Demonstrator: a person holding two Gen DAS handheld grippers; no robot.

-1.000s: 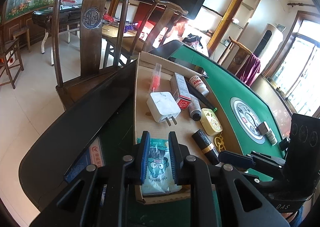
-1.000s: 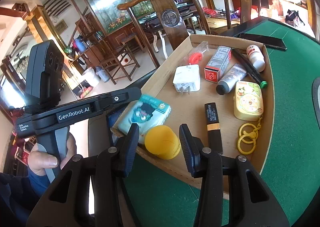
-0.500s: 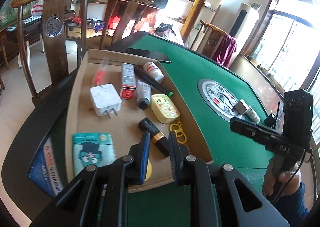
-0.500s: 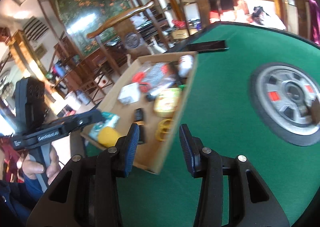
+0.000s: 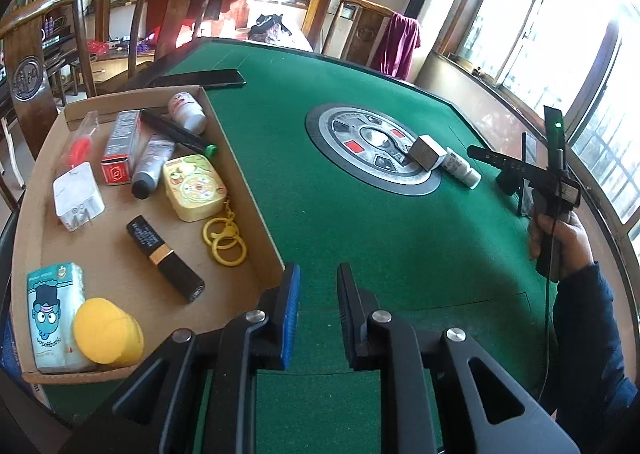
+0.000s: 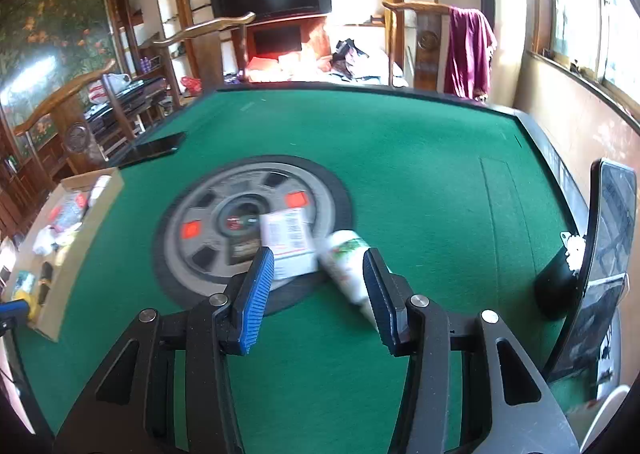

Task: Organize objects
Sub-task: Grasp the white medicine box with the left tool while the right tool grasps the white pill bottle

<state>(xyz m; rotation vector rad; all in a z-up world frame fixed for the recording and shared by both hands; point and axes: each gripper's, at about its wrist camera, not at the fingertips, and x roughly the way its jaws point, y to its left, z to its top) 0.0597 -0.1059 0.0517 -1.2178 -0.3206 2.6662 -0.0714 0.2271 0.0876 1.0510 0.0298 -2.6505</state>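
Note:
A cardboard tray (image 5: 28, 221) at the table's left holds a charger (image 5: 78, 201), a red box (image 5: 120, 147), a grey tube (image 5: 150, 167), a yellow case (image 5: 192, 187), a lipstick (image 5: 164, 258), a tissue pack (image 5: 50, 318), a yellow sponge (image 5: 108, 330) and more. My left gripper (image 5: 316, 314) is open and empty over the felt beside the tray. My right gripper (image 6: 318, 286) is open and empty, above a small white box (image 6: 288, 244) and a white bottle (image 6: 346, 266) lying on the centre disc's edge. Both also show in the left wrist view, the box (image 5: 428, 151) and the bottle (image 5: 460, 167).
The green felt table (image 5: 360, 238) has a round grey centre disc (image 5: 372, 145). A black phone (image 5: 204, 78) lies behind the tray. A standing phone on a holder (image 6: 604, 254) is at the right edge. Wooden chairs (image 5: 36, 65) ring the table.
My left gripper has let go of the tissue pack in the tray and swung right over the felt. My right gripper has left the yellow sponge in the tray and moved to the centre disc.

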